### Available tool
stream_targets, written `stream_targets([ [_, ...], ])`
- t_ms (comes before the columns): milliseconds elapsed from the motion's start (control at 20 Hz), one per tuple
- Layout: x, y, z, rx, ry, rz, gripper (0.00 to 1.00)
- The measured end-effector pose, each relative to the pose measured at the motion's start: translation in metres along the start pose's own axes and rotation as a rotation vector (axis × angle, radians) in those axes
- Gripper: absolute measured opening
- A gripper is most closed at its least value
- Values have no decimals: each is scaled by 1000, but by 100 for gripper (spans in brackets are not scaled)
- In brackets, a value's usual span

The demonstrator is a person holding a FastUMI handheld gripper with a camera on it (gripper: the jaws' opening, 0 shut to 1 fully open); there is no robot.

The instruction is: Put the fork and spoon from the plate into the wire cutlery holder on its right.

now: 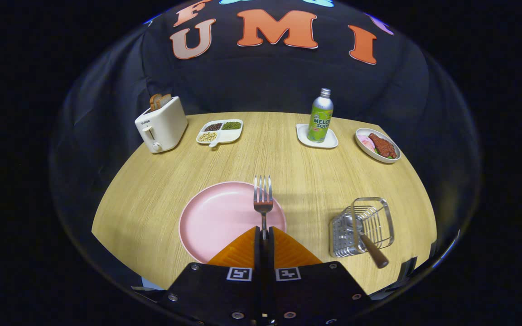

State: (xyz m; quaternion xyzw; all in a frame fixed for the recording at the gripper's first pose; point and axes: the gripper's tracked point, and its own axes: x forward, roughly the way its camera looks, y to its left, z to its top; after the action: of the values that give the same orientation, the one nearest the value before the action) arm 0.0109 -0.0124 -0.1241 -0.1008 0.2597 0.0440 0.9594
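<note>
Steel fork (263, 199) clamped by its handle in the tool (264, 235), tines forward over the pink plate (218, 217); spoon (364, 235) already sits in the wire holder (363, 226) right of the plate; fork goes there next

Toaster (161, 124), snack tray (220, 131), soda bottle (321, 116)

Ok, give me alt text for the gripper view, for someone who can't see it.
The gripper is shut on a fork, tines pointing away, above a pink plate. To the right, a wire cutlery holder already holds the spoon.
</note>
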Motion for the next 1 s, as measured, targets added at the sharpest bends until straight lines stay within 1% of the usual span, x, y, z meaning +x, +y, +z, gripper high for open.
stream_targets([
  [400, -25, -70, -8, -43, 106, -70, 4],
  [600, -34, -94, -15, -18, 172, -78, 5],
  [700, -38, -110, -15, -34, 195, -103, 4],
  [850, -43, -126, -11, -34, 241, -113, 4],
  [1000, -42, -151, -11, -109, 310, -157, 5],
])
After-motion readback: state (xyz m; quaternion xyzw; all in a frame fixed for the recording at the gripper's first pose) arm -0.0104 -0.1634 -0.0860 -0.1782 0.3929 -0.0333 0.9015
